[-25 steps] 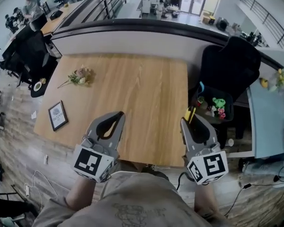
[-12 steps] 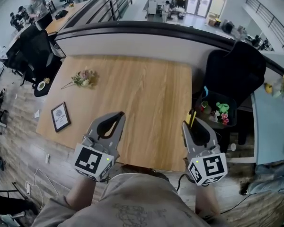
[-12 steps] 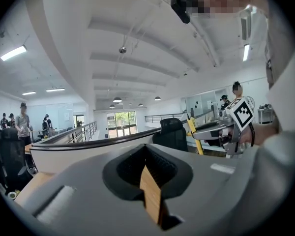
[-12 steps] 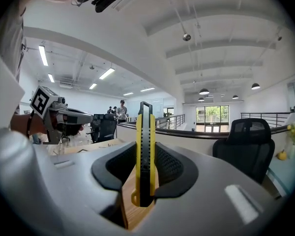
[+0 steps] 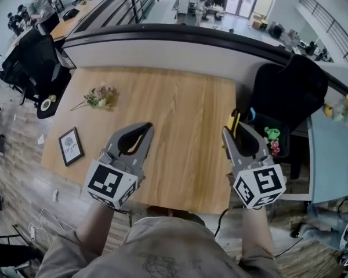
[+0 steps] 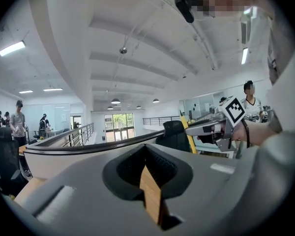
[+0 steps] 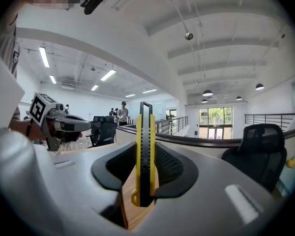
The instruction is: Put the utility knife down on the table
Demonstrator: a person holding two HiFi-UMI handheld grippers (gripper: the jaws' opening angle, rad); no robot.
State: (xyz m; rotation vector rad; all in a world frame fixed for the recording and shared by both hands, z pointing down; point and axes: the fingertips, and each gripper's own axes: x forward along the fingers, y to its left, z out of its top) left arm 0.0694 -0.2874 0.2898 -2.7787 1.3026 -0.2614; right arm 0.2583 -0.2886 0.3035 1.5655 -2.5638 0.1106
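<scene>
- Right gripper (image 5: pixel 233 133) is clamped on the knife (image 7: pixel 144 146), held upright; the carrying step seems in hand.
- Left gripper (image 5: pixel 145 127) is closed and empty.
- Next: lower onto the table (image 5: pixel 180 97) below, then release.

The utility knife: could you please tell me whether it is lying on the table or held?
Held. The utility knife stands upright, clamped between the right gripper's jaws, clear of the wooden table.

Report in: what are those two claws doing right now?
Left gripper shut, empty. Right gripper shut on utility knife, above table edge. Flowers, frame far left.
</scene>
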